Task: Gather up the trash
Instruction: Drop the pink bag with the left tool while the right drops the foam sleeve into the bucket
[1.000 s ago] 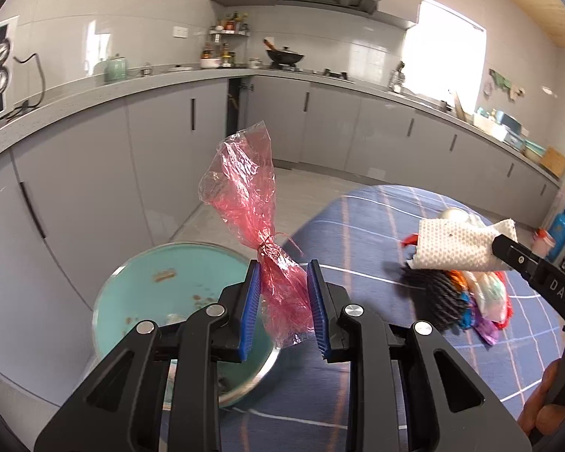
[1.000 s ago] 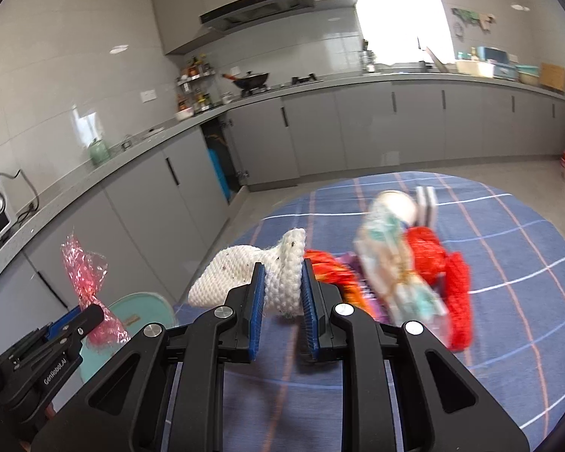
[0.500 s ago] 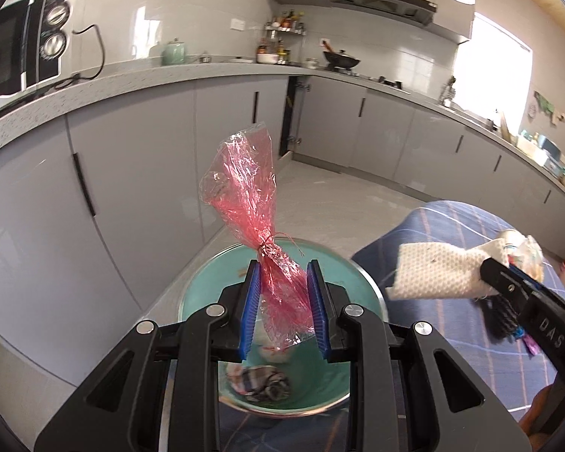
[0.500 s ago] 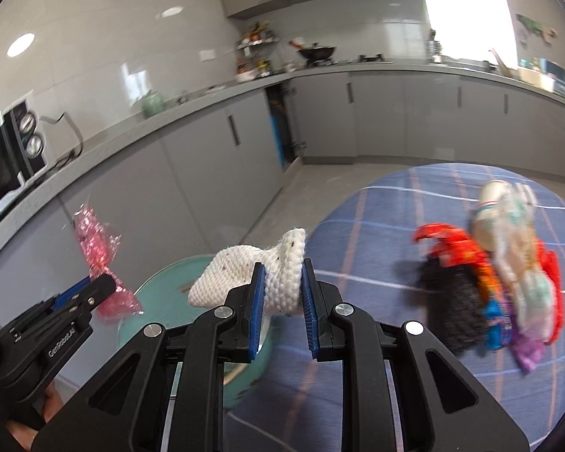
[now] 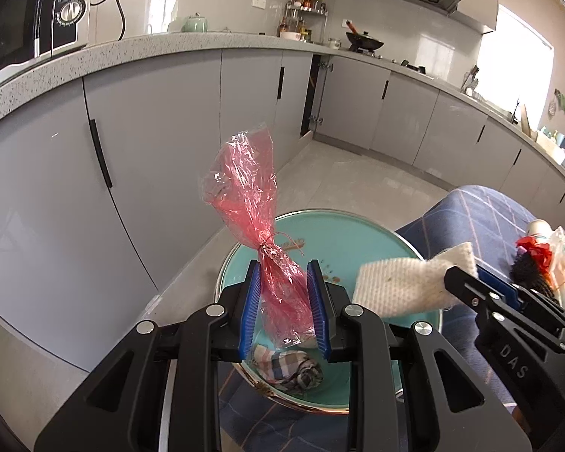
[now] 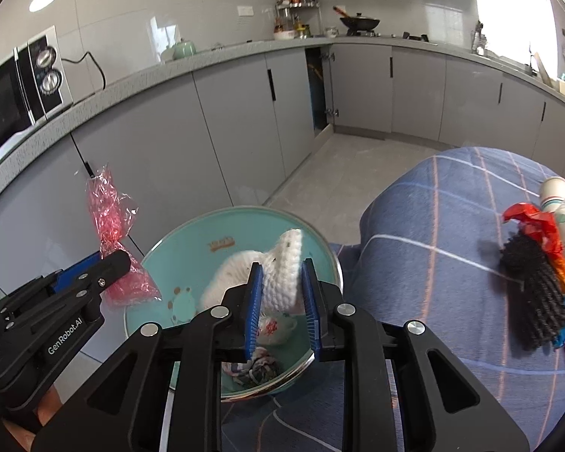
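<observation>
My left gripper [image 5: 284, 267] is shut on a crinkled red cellophane wrapper [image 5: 245, 188], which sticks up above a teal basin [image 5: 339, 214]. The right gripper [image 6: 280, 263] is shut on a white foam net [image 6: 286, 248] and hangs over the same basin [image 6: 245, 209]. In the right wrist view the left gripper [image 6: 109, 263] and its wrapper [image 6: 107, 211] sit over the basin's left rim. In the left wrist view the right gripper [image 5: 459, 275] reaches in from the right with the net [image 5: 399, 286]. A checked cloth [image 5: 290, 369] and a small white piece [image 6: 275, 327] lie in the basin.
The basin rests at the edge of a table with a blue checked cloth [image 6: 433, 226]. A pile of trash [image 6: 538, 263] with a black net, red wrapper and paper cup lies at the right. Grey cabinets [image 5: 150, 132] and a microwave [image 6: 15, 94] stand behind, across a strip of floor.
Both grippers have swung left from the table and sunk towards the basin, each keeping its hold. The trash pile has slid to the right edge of both views.
</observation>
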A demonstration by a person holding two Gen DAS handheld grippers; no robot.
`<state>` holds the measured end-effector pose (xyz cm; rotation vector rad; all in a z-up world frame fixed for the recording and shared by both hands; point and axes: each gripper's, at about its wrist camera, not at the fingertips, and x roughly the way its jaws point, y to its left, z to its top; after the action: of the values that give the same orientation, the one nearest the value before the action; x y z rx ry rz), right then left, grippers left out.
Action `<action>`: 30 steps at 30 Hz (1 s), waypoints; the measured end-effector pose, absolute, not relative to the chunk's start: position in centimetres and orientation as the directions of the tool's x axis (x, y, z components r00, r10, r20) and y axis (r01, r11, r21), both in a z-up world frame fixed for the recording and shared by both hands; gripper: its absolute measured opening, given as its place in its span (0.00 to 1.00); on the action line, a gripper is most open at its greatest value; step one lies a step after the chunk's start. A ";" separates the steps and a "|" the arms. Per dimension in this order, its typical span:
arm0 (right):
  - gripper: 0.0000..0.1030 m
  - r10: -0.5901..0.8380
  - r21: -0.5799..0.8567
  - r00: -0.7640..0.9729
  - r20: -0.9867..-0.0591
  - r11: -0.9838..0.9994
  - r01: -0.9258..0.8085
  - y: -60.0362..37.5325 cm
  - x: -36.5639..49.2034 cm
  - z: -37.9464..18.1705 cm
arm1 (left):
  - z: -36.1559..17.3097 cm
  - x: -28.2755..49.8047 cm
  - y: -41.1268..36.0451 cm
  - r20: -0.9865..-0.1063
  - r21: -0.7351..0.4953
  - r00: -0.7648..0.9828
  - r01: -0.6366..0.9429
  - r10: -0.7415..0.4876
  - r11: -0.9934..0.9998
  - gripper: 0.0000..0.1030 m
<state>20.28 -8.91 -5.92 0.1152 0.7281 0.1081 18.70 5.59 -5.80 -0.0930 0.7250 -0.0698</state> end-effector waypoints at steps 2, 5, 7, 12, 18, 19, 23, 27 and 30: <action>0.23 0.150 0.151 0.731 -0.666 0.986 -0.064 -8.8 20.5 -6.4 | -6.1 18.9 5.7 -0.666 -0.106 0.741 0.028 -0.092 0.994 0.25; 0.41 0.156 0.156 0.729 -0.667 0.985 -0.067 -8.8 20.6 -6.7 | -6.5 19.2 6.0 -0.678 -0.099 0.730 0.024 -0.085 0.995 0.26; 0.45 0.153 0.157 0.734 -0.662 0.986 -0.064 -8.9 20.4 -6.7 | -6.7 19.3 6.0 -0.685 -0.089 0.725 0.020 -0.076 0.996 0.26; 0.54 0.143 0.162 0.746 -0.650 0.986 -0.048 -9.6 20.1 -6.2 | -6.8 19.2 5.9 -0.686 -0.044 0.727 0.016 -0.042 0.999 0.39; 0.75 0.127 0.175 0.779 -0.614 0.984 -0.023 -10.9 19.1 -4.9 | -5.9 18.4 5.4 -0.658 -0.005 0.753 -0.001 -0.002 1.000 0.74; 0.79 0.122 0.177 0.789 -0.602 0.984 -0.016 -11.3 18.7 -4.5 | -5.7 18.2 5.3 -0.652 -0.008 0.758 -0.006 -0.001 1.000 0.79; 0.87 0.101 0.183 0.817 -0.567 0.983 0.005 -12.7 17.7 -3.3 | -4.9 17.7 4.8 -0.639 -0.015 0.769 -0.002 -0.008 1.000 0.86; 0.95 0.069 0.171 0.830 -0.553 0.985 0.031 -14.2 16.7 -2.6 | -4.3 17.1 3.4 -0.630 -0.007 0.777 0.024 -0.023 1.000 0.86; 0.95 0.034 0.156 0.836 -0.548 0.986 0.062 -15.7 15.7 -2.4 | -4.0 16.6 2.0 -0.624 -0.001 0.780 0.058 -0.046 0.998 0.86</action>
<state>15.70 -15.71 -2.39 0.1700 0.5821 -0.0146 16.65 1.97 -4.04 0.0184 0.6738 -0.0560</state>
